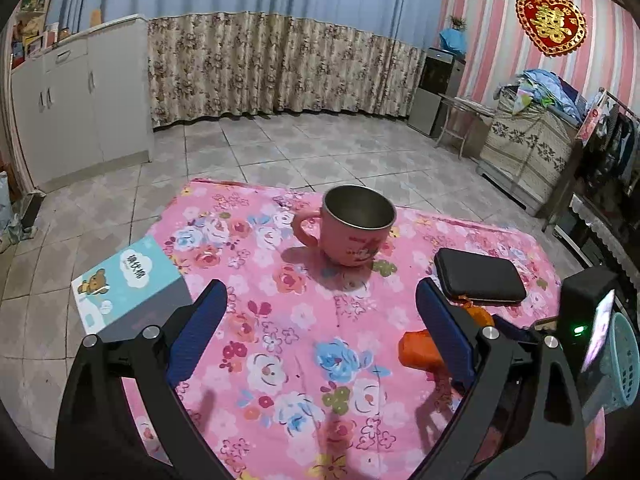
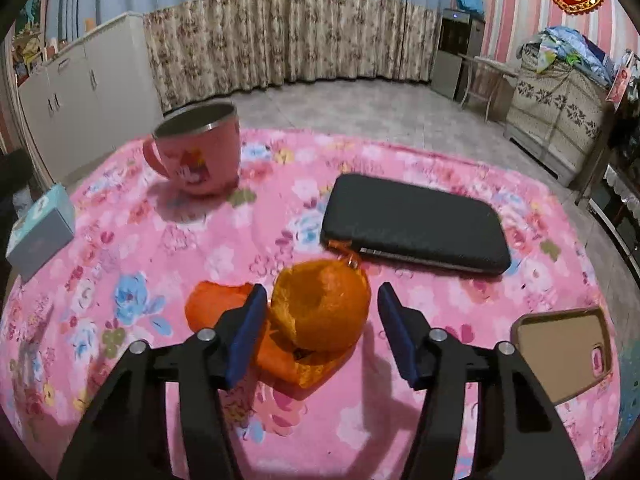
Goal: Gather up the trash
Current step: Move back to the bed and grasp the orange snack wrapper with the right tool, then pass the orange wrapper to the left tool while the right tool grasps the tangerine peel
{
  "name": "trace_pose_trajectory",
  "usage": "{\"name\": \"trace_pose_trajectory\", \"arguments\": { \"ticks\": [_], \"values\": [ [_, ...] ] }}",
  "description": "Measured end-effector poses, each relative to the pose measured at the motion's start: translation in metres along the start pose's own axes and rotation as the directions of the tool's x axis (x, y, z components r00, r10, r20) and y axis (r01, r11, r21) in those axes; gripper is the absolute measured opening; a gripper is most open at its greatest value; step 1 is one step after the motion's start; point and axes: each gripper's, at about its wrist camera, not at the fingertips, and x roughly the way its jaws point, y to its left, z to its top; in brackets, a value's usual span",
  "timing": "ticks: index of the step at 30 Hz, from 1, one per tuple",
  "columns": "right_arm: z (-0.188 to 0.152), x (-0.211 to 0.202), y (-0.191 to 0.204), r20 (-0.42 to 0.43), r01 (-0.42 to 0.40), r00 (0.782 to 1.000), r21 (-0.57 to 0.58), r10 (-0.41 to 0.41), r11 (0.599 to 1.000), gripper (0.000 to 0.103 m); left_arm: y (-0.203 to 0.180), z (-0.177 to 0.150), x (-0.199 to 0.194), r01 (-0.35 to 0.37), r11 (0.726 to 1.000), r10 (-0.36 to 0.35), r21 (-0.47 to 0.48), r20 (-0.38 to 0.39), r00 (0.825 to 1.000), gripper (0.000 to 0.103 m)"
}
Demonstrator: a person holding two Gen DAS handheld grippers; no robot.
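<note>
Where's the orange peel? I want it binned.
In the right wrist view, the peel lies on the cloth between the right claw's fingers, just before the black case.

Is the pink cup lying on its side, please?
No, the pink cup stands upright on the floral cloth, its open mouth facing up.

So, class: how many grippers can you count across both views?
2. The left gripper hovers open over the floral cloth; the right gripper straddles the orange peel, jaws not yet closed on it.

tabletop (image 2: 400, 420): pink floral cloth
orange peel (image 2: 320, 312): between right tongs (image 2: 322, 298)
black case (image 2: 416, 220): beyond peel
pink mug (image 2: 200, 152): far left
box (image 2: 40, 228): left edge
phone case (image 2: 564, 352): right
</note>
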Motion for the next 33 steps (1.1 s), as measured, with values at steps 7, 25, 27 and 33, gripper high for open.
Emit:
{"name": "trace_pose_trajectory", "arguments": {
  "ticks": [7, 25, 27, 33],
  "values": [
    [-0.001, 0.000, -0.008, -0.011, -0.030, 0.999, 0.030, 0.031, 0.999, 0.042, -0.011, -0.010, 0.016, 0.011, 0.999, -0.008, 0.043, -0.052, 0.999, 0.092],
    [0.008, -0.073, -0.072, 0.169, -0.234, 0.965, 0.192, 0.202, 0.953, 0.044, -0.047, -0.022, 0.021, 0.116, 0.990, -0.107, 0.080, -0.104, 0.989, 0.092],
    [0.006, -0.074, -0.072, 0.171, -0.206, 0.969, 0.177, 0.176, 0.962, 0.044, -0.050, -0.022, 0.019, 0.107, 0.990, -0.098, 0.088, -0.099, 0.990, 0.092],
    [-0.004, -0.053, -0.059, 0.046, -0.308, 0.951, 0.082, 0.305, 0.948, 0.044, -0.056, -0.023, 0.015, 0.115, 0.989, -0.106, 0.097, -0.094, 0.990, 0.092]
  ]
}}
